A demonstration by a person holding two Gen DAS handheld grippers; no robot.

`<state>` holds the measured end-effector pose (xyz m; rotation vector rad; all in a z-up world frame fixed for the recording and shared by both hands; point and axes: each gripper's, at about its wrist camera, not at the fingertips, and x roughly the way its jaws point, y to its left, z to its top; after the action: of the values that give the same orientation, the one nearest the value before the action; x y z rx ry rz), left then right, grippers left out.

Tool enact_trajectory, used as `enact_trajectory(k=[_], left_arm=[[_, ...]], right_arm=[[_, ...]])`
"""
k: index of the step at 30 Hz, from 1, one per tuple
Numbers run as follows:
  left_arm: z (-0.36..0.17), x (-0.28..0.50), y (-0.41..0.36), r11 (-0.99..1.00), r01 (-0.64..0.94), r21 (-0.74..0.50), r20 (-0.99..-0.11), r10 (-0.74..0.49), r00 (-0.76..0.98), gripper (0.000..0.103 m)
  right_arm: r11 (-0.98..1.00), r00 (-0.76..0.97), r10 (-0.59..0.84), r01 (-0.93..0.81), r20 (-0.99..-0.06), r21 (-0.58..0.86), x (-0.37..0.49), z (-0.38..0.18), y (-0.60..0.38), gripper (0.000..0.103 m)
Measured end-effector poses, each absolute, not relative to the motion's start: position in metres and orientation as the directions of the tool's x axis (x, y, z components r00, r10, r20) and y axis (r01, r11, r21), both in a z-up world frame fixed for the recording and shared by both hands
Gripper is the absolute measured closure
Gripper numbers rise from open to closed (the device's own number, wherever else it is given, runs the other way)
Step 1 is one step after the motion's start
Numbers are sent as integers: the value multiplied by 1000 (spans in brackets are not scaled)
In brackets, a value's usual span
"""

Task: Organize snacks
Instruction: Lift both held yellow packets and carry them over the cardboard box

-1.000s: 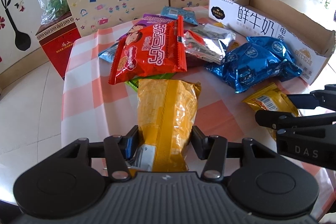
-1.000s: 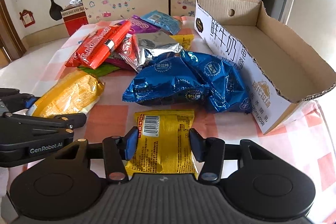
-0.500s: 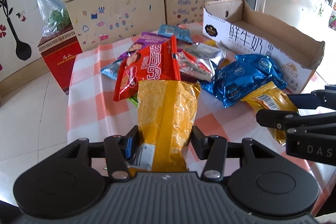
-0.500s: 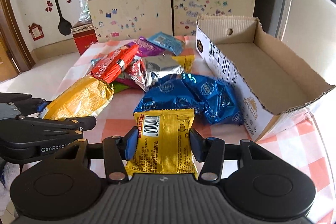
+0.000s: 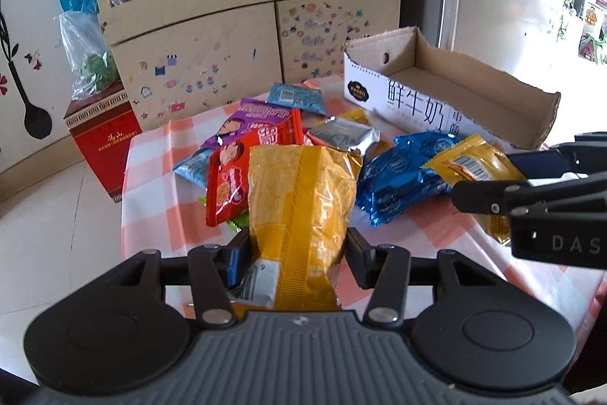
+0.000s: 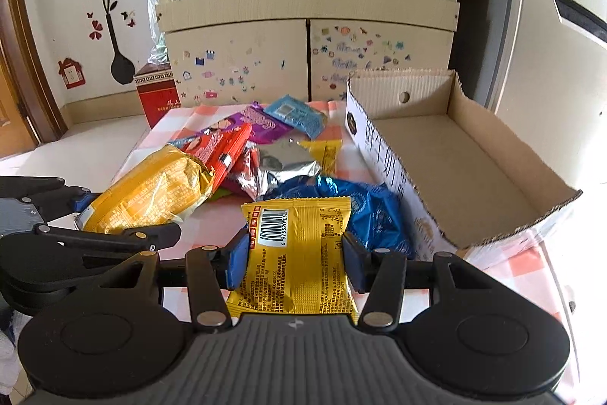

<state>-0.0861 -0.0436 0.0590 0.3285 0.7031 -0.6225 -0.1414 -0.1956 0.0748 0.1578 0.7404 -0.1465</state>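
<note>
My left gripper (image 5: 294, 255) is shut on a large orange-yellow snack bag (image 5: 301, 207) and holds it above the checked table; the bag also shows in the right wrist view (image 6: 151, 192). My right gripper (image 6: 294, 259) is shut on a small yellow packet with a barcode (image 6: 299, 253), also lifted; it also shows in the left wrist view (image 5: 470, 167). An open cardboard box (image 6: 455, 154) lies to the right, empty inside. Red (image 5: 227, 185), purple (image 5: 258, 114), silver (image 5: 341, 133) and blue (image 5: 398, 177) packets lie piled on the table.
The pink-and-white checked tablecloth (image 5: 151, 185) covers a small table with its left edge near the floor. A cabinet with stickers (image 6: 242, 63) stands behind. A red box (image 5: 102, 147) sits on the floor at left. A fridge (image 5: 493, 6) stands at right.
Both grippers have risen with their packets; the table and pile now look farther below and the cabinet shelves have come into view.
</note>
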Motion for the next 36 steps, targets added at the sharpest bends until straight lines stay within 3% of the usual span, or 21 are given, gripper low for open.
enact_trajectory(k=[16,36], left_arm=[[96,-73,-80,744,666,56,-639,-486,596,52],[114,-39,-185,618,783,70,-632,-579,514,52]], right_arm=[[981,768,-137,195,-626,24,-132,115,-250,46],[926,746,-215,360,-630,110,-113,121,-327,45]])
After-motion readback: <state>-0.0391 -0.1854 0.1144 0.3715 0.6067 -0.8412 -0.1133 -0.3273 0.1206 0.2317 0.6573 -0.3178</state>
